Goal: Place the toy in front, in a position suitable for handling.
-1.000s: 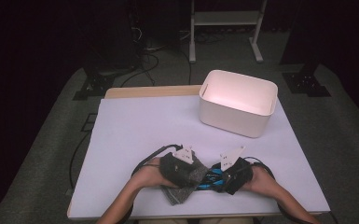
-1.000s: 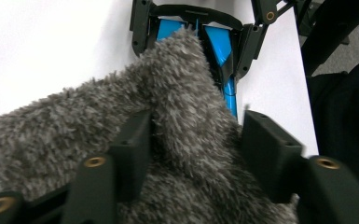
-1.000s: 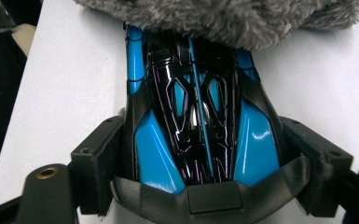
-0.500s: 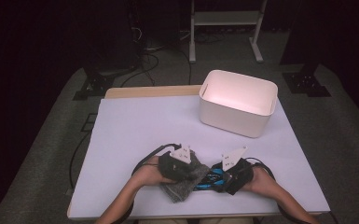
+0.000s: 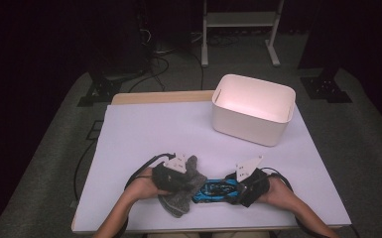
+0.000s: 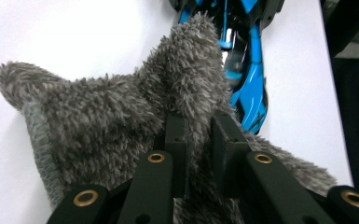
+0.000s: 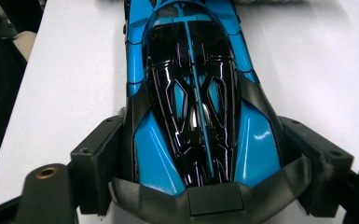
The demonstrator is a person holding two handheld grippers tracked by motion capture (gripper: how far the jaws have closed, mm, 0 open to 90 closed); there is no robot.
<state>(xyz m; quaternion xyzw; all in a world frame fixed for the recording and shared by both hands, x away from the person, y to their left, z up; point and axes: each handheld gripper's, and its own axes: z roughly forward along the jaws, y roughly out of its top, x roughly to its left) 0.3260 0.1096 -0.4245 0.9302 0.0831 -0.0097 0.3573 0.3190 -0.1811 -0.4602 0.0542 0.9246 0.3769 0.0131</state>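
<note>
A blue and black toy car (image 5: 217,189) is seen lying on the white table (image 5: 149,134), near the front edge, between the two grippers. In the high view, the left gripper (image 5: 174,174) is held at the car's left end and the right gripper (image 5: 245,186) at its right end, each gripped by a hand coming in from the bottom.

A grey fluffy cloth (image 6: 121,112) is pinched by the left gripper. In the left gripper view, its two black fingers (image 6: 175,140) are nearly closed, with a raised fold of the cloth clamped in the narrow gap between them. The rest of the cloth is spread on the table to both sides of the fingers, and its far tip is laid against the car (image 6: 247,70), which is seen just behind it. In the high view, the cloth (image 5: 183,191) is draped over the car's left end and hangs down toward the table's front edge.

The car is clasped by the right gripper. In the right gripper view, the fingers (image 7: 98,168) are spread wide, one pressed on each flank of the car (image 7: 196,93) at its broad near end, with the dark bumper lying between them. The car is pointed away from this camera, and a strip of the grey cloth can be made out at its far end.

A white bin (image 5: 253,110) is stood on the far right part of the table, well apart from the car and both grippers.
</note>
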